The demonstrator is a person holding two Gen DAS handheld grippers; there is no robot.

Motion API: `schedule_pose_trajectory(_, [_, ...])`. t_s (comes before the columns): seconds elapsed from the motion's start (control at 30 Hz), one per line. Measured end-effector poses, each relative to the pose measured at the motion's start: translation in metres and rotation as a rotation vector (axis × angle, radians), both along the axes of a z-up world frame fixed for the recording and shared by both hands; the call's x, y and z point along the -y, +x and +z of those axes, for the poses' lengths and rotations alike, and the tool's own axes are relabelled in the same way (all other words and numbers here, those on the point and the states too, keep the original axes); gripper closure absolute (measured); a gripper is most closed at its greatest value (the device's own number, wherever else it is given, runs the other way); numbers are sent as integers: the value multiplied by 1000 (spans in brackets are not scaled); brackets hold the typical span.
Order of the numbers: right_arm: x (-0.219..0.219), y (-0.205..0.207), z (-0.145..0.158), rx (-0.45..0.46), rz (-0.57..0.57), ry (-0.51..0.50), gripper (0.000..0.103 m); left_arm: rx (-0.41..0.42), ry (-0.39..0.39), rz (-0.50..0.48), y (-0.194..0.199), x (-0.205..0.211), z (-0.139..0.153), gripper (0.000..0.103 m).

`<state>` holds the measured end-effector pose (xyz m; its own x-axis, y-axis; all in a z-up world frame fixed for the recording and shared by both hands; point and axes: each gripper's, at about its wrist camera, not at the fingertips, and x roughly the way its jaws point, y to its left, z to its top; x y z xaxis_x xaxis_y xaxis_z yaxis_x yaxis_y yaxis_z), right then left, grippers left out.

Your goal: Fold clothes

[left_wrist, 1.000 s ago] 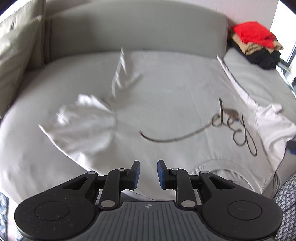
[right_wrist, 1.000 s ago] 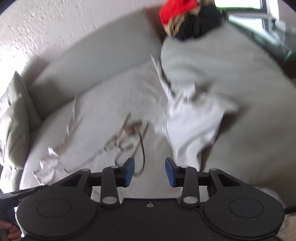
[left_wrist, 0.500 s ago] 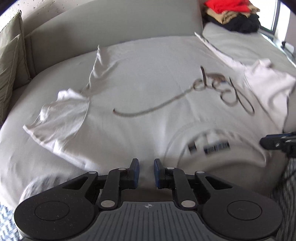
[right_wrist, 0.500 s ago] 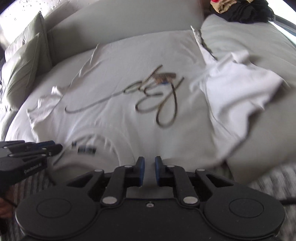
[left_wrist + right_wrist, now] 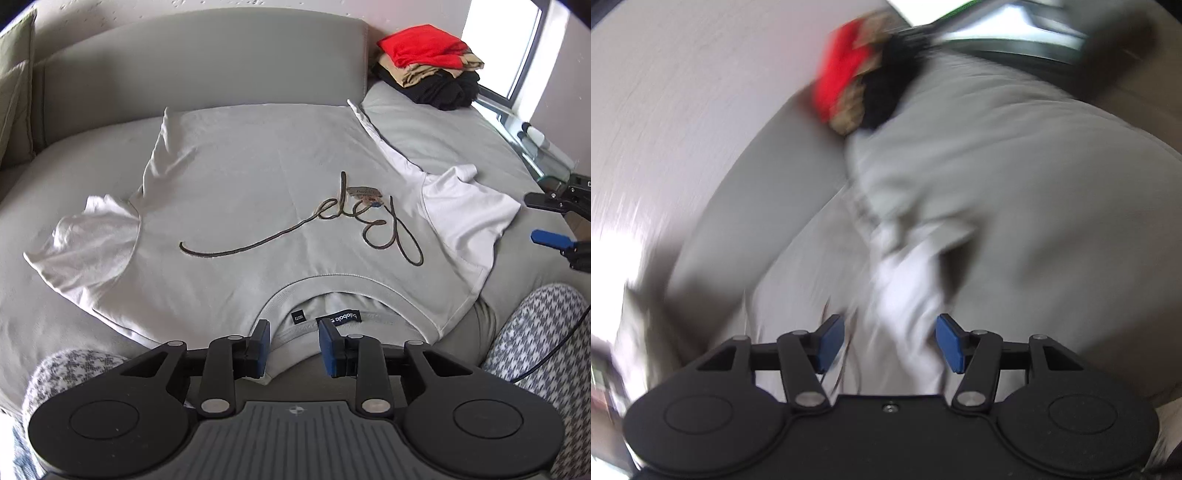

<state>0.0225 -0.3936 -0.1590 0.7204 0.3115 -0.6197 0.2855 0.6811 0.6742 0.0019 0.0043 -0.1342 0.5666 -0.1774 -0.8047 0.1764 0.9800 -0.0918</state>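
Both grippers (image 5: 291, 347) (image 5: 890, 343) wider, T-shirt (image 5: 258, 192) released

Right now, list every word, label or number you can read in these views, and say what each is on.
"balabala": dark neck label inside the T-shirt collar, seen upside down.
Small dark tag beside it: print too small to read.
Looping script across the shirt chest: a cursive flourish, not legible as a word.
Hang tag by the script: too small.
Right wrist view: blurred, nothing readable.
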Motion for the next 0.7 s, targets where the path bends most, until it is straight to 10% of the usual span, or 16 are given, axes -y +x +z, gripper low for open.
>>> schedule_pose_trajectory(0.4, [46, 48, -50, 3, -135, 262, 70, -33, 21, 38, 0, -3, -8, 74])
schedule_pose_trajectory(0.5, [45, 59, -47, -4, -143, 223, 94, -36, 15, 45, 0, -5, -9, 74])
schedule_pose_trajectory(0.7, [31, 62, -26, 42, -150, 48, 100, -31, -16, 63, -3, -14, -11, 74])
